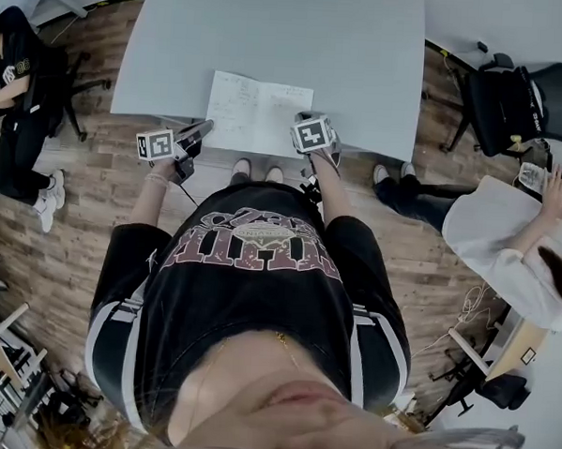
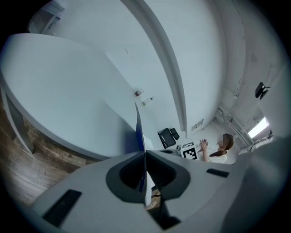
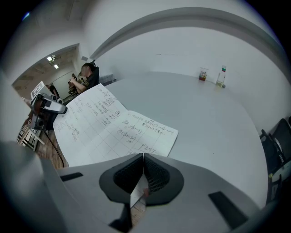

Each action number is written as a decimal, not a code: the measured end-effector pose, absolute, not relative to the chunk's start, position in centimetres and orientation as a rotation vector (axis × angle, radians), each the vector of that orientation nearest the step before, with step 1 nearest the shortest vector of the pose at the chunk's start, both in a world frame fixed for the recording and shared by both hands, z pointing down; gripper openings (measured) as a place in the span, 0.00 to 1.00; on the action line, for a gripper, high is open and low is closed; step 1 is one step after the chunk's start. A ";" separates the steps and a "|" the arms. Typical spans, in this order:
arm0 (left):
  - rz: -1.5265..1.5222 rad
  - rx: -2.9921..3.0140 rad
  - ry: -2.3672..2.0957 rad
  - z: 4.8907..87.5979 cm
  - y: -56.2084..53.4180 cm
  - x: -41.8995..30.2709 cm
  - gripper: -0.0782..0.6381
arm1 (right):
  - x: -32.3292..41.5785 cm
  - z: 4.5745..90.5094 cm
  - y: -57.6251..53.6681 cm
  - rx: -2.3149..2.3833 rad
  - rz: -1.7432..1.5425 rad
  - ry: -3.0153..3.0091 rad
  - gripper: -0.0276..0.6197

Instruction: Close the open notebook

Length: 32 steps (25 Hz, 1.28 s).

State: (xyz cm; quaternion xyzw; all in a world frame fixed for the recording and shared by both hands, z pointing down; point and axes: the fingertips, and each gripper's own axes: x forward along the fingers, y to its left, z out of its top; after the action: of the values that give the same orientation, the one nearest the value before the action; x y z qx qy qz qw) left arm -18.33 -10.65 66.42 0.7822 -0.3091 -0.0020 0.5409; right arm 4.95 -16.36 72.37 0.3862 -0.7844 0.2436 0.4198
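we are working at the near edge of the grey worktop (image 1: 365,54), where the open notebook (image 1: 257,110) is lying with its handwritten pages facing up. it is looking light and floppy to us, with thin paper leaves inside a thin blue cover (image 2: 137,134). a single leaf would probably be bending or tearing under a pull, so we are judging the outer edge, cover and leaves together, to be the place to hold. the left claw (image 2: 144,154) is doing just that: its jaws are pressing together on the left edge, which is showing edge-on between them and appears raised off the worktop. the right claw (image 3: 142,157) is pinching the near edge of the right page, pinning that side down. our left forearm is reaching out low, with its claw pointing almost level across the page. the right claw is tilting down much more steeply.
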 end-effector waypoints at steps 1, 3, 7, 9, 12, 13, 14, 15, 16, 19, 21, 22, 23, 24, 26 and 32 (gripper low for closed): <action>-0.008 1.861 -0.730 66.2 -10.7 -18.3 0.18 | 4.9 72.4 -16.4 0.967 0.609 -1.966 0.07; -0.011 1.872 -0.720 65.8 -10.7 -18.1 0.18 | 4.7 72.4 -16.4 0.968 0.608 -1.966 0.07; -0.016 1.900 -0.696 65.0 -10.9 -17.6 0.18 | 4.7 72.4 -16.4 0.968 0.609 -1.965 0.07; -0.015 1.907 -0.683 64.8 -10.9 -17.3 0.18 | 4.7 72.5 -16.4 0.968 0.614 -1.964 0.07; -0.015 1.915 -0.670 64.6 -11.1 -17.1 0.18 | 4.6 72.5 -16.5 0.971 0.623 -1.967 0.07; -0.018 1.919 -0.665 64.5 -11.1 -17.1 0.18 | 4.5 72.6 -16.5 0.973 0.624 -1.967 0.07; -0.023 1.923 -0.661 64.4 -11.1 -17.1 0.18 | 4.4 72.6 -16.5 0.976 0.623 -1.967 0.07; -0.029 1.926 -0.657 64.4 -11.1 -17.1 0.18 | 4.4 72.6 -16.4 0.982 0.620 -1.965 0.07; -0.032 1.928 -0.654 64.3 -11.1 -17.0 0.18 | 4.4 72.6 -16.4 0.987 0.618 -1.963 0.07; -0.040 1.930 -0.641 63.8 -10.9 -16.1 0.18 | 4.6 72.4 -16.2 0.978 0.621 -1.963 0.07; -0.040 1.937 -0.635 63.4 -11.1 -15.6 0.18 | 4.7 72.2 -16.3 0.973 0.627 -1.966 0.07; -0.043 1.938 -0.631 63.4 -11.1 -15.4 0.18 | 4.7 72.2 -16.3 0.974 0.627 -1.968 0.07; -0.048 1.936 -0.625 63.4 -11.1 -15.2 0.18 | 4.7 72.2 -16.4 0.975 0.626 -1.969 0.07; -0.052 1.936 -0.620 63.4 -11.1 -15.0 0.18 | 4.7 72.3 -16.4 0.975 0.624 -1.969 0.07; -0.055 1.937 -0.614 63.3 -11.1 -14.8 0.18 | 4.7 72.3 -16.3 0.975 0.622 -1.970 0.07; -0.054 1.942 -0.597 63.1 -11.1 -13.9 0.18 | 4.6 72.4 -16.4 0.976 0.630 -1.977 0.07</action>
State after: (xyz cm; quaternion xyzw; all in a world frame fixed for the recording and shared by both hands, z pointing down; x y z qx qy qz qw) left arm -13.93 -11.15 63.07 0.8122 -0.2498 -0.0224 0.5267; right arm 4.64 -16.43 72.37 0.3879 -0.7858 0.2505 0.4115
